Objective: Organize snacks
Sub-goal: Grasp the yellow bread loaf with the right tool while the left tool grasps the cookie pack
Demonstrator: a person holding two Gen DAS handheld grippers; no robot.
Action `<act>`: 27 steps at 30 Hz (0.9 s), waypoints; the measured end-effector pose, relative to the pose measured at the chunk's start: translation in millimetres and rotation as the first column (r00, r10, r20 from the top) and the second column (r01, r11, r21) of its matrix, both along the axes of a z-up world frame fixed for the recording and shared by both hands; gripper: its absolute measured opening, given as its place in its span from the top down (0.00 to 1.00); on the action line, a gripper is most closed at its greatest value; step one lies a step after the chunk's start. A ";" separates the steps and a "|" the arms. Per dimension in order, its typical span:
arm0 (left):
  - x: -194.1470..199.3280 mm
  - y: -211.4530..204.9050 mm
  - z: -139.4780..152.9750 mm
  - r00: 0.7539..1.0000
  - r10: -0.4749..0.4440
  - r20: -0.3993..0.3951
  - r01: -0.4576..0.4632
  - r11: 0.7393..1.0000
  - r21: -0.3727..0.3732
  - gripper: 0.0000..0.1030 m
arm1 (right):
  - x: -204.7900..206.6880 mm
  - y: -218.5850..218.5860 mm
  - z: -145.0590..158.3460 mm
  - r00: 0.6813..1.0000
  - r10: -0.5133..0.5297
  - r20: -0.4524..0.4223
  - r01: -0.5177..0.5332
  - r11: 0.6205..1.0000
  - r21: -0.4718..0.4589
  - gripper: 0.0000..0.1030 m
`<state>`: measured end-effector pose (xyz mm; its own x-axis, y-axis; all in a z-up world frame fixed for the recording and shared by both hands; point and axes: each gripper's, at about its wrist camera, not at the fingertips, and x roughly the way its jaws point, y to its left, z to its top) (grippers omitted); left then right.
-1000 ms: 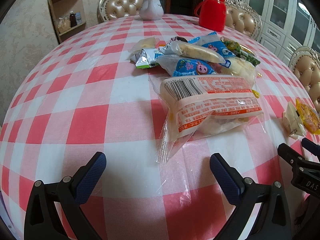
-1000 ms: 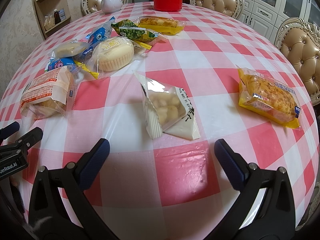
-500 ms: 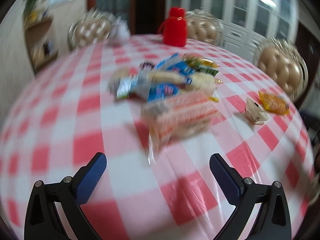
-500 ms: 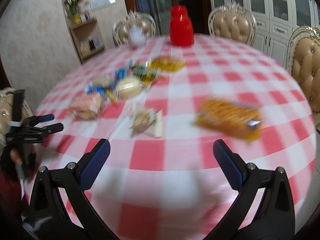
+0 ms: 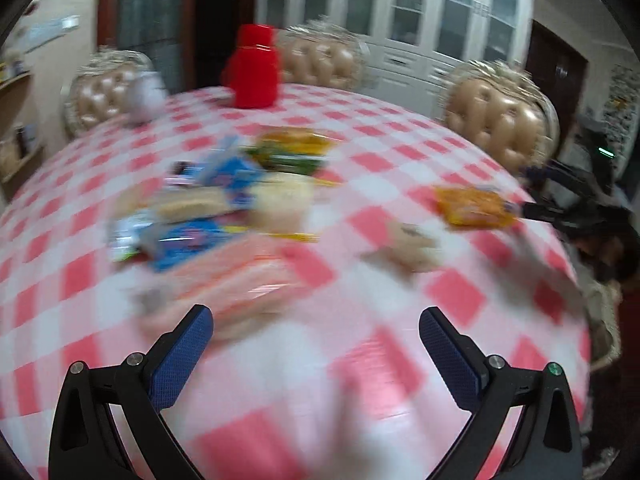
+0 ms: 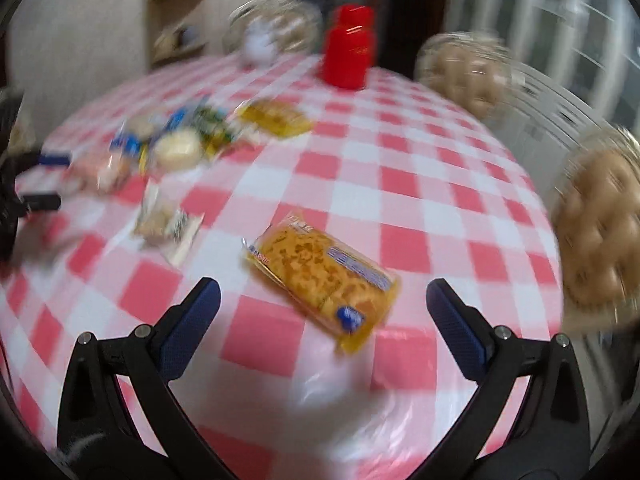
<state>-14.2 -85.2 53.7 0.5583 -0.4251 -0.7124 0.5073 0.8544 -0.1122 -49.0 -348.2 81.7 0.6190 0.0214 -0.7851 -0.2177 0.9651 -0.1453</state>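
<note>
Packaged snacks lie on a round table with a red-and-white checked cloth (image 6: 400, 184). Both views are motion-blurred. My right gripper (image 6: 322, 322) is open, and a yellow cake pack (image 6: 320, 272) lies just ahead between its fingers. A white snack bag (image 6: 166, 224) lies to its left, with a pile of snacks (image 6: 176, 140) farther back left. My left gripper (image 5: 316, 344) is open and holds nothing. An orange-printed bread bag (image 5: 244, 276) lies just in front of it, and behind that the snack pile (image 5: 224, 192). The yellow cake pack (image 5: 474, 206) lies at the right.
A red thermos (image 6: 348, 52) and a white teapot (image 6: 258, 46) stand at the table's far side. Tufted chairs (image 5: 500, 116) ring the table. A wooden shelf (image 6: 176, 20) stands by the wall, white cabinets (image 5: 400, 12) behind. The other gripper (image 5: 560, 208) shows at the table's right edge.
Both grippers have pulled back and up from the table and swung right. The yellow cake pack now sits centred ahead of the right gripper. Both stay open.
</note>
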 end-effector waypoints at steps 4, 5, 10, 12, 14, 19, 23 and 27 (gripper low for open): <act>1.3 -40.2 -7.6 0.996 -0.055 -0.063 0.053 0.998 -0.043 0.00 | 44.7 -21.3 -5.0 0.999 0.024 -0.046 -0.018 0.991 0.134 0.00; 2.3 -49.6 -9.1 0.996 -0.059 -0.072 0.056 0.997 -0.046 0.00 | 53.6 -25.4 -7.4 0.997 0.033 -0.067 -0.021 0.985 0.172 0.00; 10.8 -88.9 -19.7 0.992 -0.068 -0.109 0.065 0.997 -0.031 0.00 | 65.0 -22.5 -35.3 0.973 0.120 -0.198 -0.070 0.968 0.243 0.01; 15.9 -98.2 -23.8 0.992 -0.062 -0.112 0.061 0.998 -0.017 0.00 | 45.7 -12.5 -44.3 0.964 0.169 -0.203 -0.126 0.970 0.209 0.03; 24.2 -105.9 -28.2 0.991 -0.049 -0.128 0.047 0.999 -0.017 0.00 | 24.4 -3.4 -47.6 0.965 0.182 -0.190 -0.151 0.975 0.165 0.16; 52.1 -129.9 -40.6 0.989 0.043 -0.138 -0.040 0.999 0.027 0.08 | 2.2 15.4 -53.6 0.977 0.123 -0.175 -0.109 0.990 0.086 0.30; 57.2 -136.2 -42.7 0.991 0.081 -0.108 -0.072 0.994 0.083 0.30 | 6.4 27.9 -49.8 0.988 0.027 -0.149 -0.020 0.998 0.053 0.34; 42.3 -128.6 -40.3 0.996 0.037 -0.081 -0.031 0.996 0.080 0.55 | 2.6 36.9 -49.3 0.989 -0.060 -0.134 0.067 0.997 0.050 0.47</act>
